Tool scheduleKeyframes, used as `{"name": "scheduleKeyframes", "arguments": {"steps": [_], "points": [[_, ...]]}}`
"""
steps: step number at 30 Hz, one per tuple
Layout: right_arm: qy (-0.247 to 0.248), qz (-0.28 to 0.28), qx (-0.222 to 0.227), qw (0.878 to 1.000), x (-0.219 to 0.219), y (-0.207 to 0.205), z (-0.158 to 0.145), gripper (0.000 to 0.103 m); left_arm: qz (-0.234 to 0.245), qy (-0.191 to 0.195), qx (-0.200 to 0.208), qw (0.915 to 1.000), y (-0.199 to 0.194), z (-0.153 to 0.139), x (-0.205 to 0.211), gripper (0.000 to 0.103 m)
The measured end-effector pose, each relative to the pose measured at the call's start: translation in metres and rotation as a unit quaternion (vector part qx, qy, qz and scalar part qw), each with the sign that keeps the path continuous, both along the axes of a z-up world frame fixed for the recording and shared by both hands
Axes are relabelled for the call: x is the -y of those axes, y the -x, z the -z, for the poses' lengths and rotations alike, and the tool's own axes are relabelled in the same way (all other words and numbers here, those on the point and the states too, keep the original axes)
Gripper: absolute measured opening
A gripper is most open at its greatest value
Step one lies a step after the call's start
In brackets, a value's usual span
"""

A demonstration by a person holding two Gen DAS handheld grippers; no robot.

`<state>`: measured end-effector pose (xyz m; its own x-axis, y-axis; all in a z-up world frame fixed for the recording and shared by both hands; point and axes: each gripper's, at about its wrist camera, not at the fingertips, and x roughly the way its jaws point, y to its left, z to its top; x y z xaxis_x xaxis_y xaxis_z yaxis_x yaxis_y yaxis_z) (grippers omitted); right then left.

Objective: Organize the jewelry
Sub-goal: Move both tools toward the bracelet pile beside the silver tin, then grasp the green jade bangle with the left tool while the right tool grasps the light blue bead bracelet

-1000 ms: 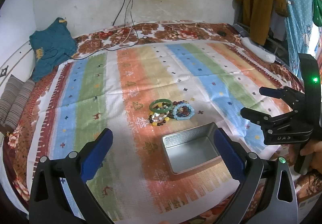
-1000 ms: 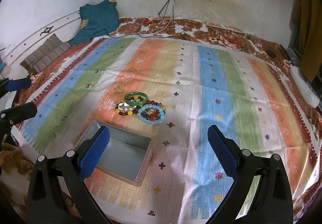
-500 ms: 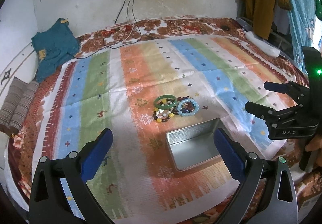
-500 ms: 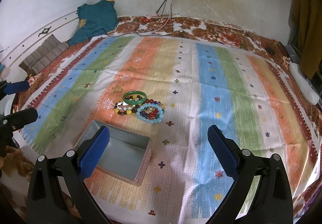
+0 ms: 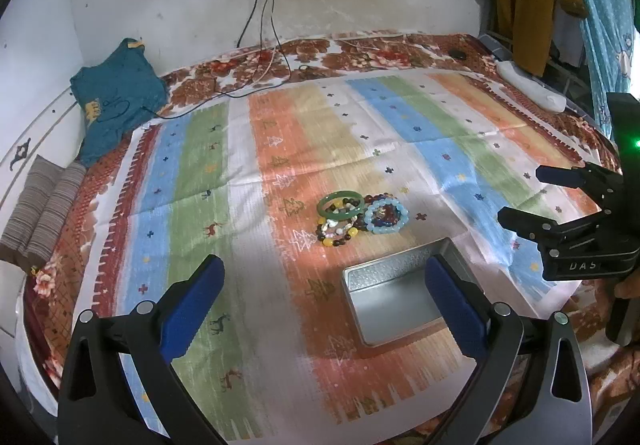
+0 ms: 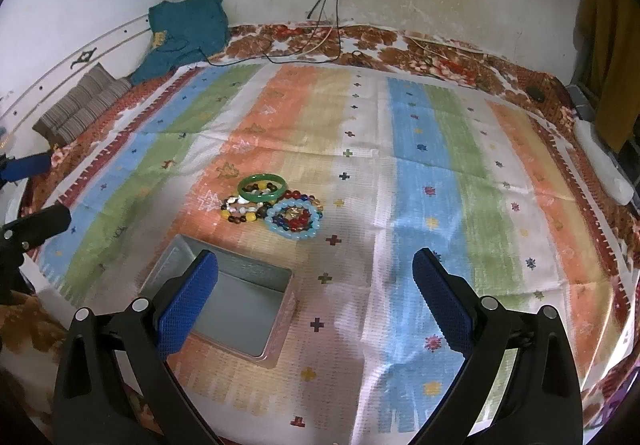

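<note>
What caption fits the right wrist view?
Open right gripper above a striped cloth, bracelets piled beside an empty metal tin.

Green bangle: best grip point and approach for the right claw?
Take the green bangle at its far rim arc, one finger inside the ring and one outside, coming straight down. It lies flat, its near edge resting on the mixed-bead bracelet and close to the light-blue bead bracelet; the far arc looks free. The right claw is open.
</note>
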<state>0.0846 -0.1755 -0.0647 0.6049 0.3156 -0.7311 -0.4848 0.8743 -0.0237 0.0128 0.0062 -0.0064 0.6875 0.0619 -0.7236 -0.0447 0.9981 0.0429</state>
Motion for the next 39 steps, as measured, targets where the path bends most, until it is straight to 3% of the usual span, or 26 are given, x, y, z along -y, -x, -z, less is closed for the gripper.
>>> {"name": "scheduleKeyframes", "arguments": {"steps": [29, 39], "points": [[0.038, 0.005, -0.016, 0.999, -0.018, -0.02, 0.014, 0.099, -0.03, 0.001, -0.025, 0.9993, -0.032, 0.008, -0.012, 0.098], [0.047, 0.018, -0.026, 0.998, -0.019, -0.038, 0.022, 0.099, -0.04, 0.0, -0.052, 0.9979, -0.076, 0.024, -0.016, 0.098]]}}
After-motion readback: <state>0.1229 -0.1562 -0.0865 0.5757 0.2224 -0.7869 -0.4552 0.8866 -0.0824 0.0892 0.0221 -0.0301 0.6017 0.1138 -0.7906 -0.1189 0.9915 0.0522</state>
